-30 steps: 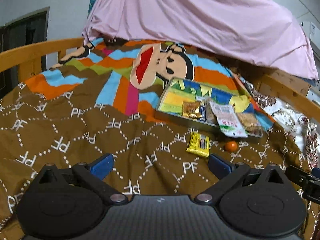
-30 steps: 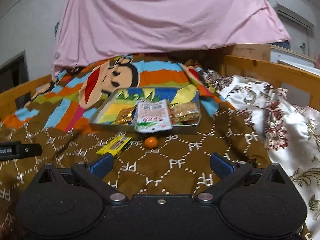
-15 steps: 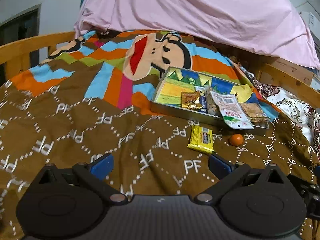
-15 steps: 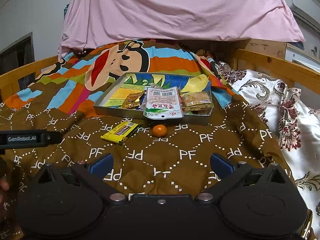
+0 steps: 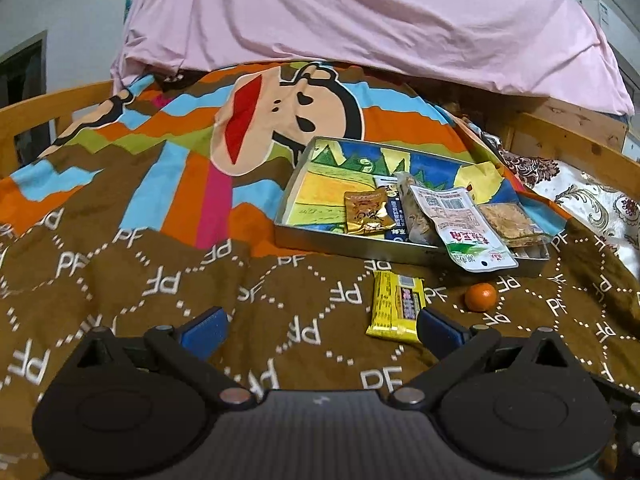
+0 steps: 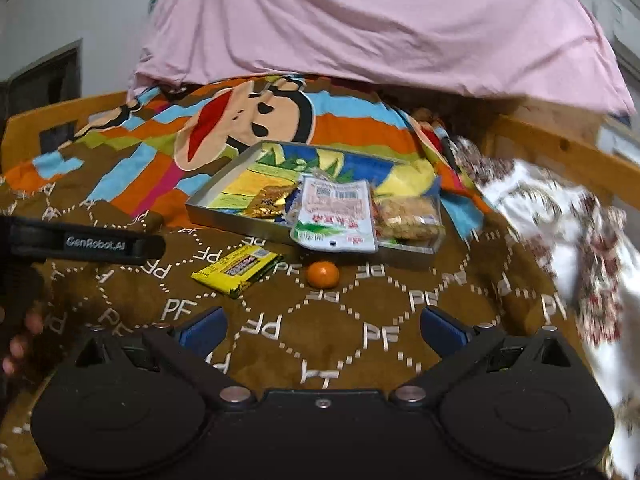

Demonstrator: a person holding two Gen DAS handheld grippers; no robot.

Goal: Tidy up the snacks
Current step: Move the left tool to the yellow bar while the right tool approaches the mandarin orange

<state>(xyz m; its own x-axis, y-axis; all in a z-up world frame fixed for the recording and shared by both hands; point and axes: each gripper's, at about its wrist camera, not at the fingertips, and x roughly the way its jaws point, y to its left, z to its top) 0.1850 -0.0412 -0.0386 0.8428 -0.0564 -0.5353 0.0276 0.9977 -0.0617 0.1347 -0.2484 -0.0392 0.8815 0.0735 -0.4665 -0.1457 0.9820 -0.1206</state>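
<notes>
Spread fingers of left gripper (image 5: 320,326) and right gripper (image 6: 320,326) poised before tray (image 5: 352,242); yellow bar (image 5: 396,306) and orange (image 5: 481,297) just outside, best pinched by edges.

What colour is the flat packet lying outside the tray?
Yellow packet, with a dark printed label; clearest in the left wrist view.

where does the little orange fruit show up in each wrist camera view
Left wrist: the orange fruit lies right of centre on the brown blanket, beside the yellow packet.
Right wrist: the fruit sits near centre, right of the packet.
Shared landmark: the metal tray just behind it.
</notes>
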